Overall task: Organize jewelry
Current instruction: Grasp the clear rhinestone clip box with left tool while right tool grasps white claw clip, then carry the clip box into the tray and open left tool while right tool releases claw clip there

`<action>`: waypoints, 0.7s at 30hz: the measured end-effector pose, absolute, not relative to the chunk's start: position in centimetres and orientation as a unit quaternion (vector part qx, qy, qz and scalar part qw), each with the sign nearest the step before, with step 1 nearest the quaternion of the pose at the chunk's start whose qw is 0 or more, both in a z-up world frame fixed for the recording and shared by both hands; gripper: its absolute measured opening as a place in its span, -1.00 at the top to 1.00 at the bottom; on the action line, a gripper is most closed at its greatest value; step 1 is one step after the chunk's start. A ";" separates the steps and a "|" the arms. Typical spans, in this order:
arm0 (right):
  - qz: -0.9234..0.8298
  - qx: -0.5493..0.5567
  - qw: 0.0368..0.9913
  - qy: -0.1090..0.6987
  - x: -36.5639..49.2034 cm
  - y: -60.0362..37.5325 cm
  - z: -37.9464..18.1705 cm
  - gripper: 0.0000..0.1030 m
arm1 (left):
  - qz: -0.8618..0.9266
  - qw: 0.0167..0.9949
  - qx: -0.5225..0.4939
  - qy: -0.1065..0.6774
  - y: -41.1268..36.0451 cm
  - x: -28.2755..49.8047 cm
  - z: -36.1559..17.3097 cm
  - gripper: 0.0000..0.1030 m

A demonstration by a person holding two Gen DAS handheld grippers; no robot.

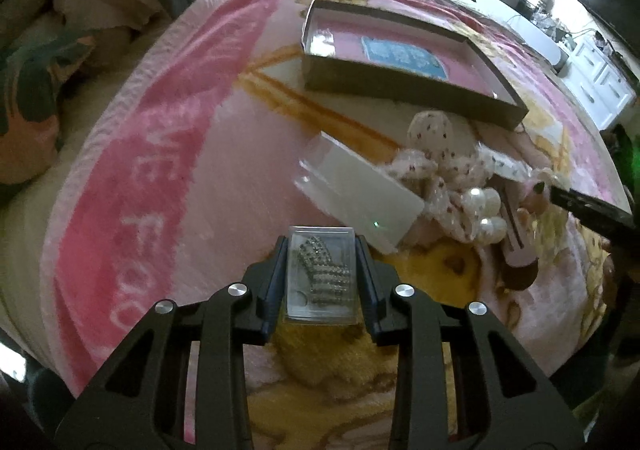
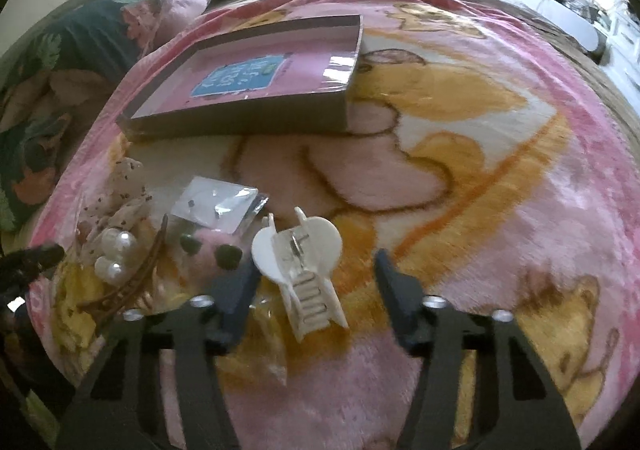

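Observation:
My left gripper (image 1: 320,240) is shut on a small clear plastic case (image 1: 320,278) that holds a rhinestone piece, just above the pink blanket. A white claw hair clip (image 2: 300,262) lies on the blanket between the fingers of my right gripper (image 2: 316,262). The left finger is at the clip's side, the right finger stands well apart from it, and the jaws are open. A shallow brown box (image 1: 400,90) (image 2: 256,118) with a pink inside and a blue label lies further back.
A pile sits between the two grippers: a white card pack (image 1: 360,190), a floral fabric bow (image 1: 440,154) with pearls (image 2: 114,254), a brown hair clip (image 2: 136,274), a pink plush piece (image 2: 208,242) and a clear earring packet (image 2: 216,206). Pillows lie at the left.

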State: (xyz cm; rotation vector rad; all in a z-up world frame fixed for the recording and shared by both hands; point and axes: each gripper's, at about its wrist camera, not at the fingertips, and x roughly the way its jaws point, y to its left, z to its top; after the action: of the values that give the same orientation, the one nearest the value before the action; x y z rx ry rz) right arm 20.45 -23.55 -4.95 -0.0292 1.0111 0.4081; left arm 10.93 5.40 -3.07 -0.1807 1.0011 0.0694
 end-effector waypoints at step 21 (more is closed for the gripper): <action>0.147 0.030 0.897 0.415 18.6 -29.4 0.2 0.46 | 0.003 0.893 -0.082 0.443 4.7 17.1 0.9 0.52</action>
State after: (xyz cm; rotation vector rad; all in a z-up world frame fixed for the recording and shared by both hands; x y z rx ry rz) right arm 18.59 -29.39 0.24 0.0621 0.8589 0.3052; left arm 17.10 4.71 0.89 -0.1705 0.9191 0.0064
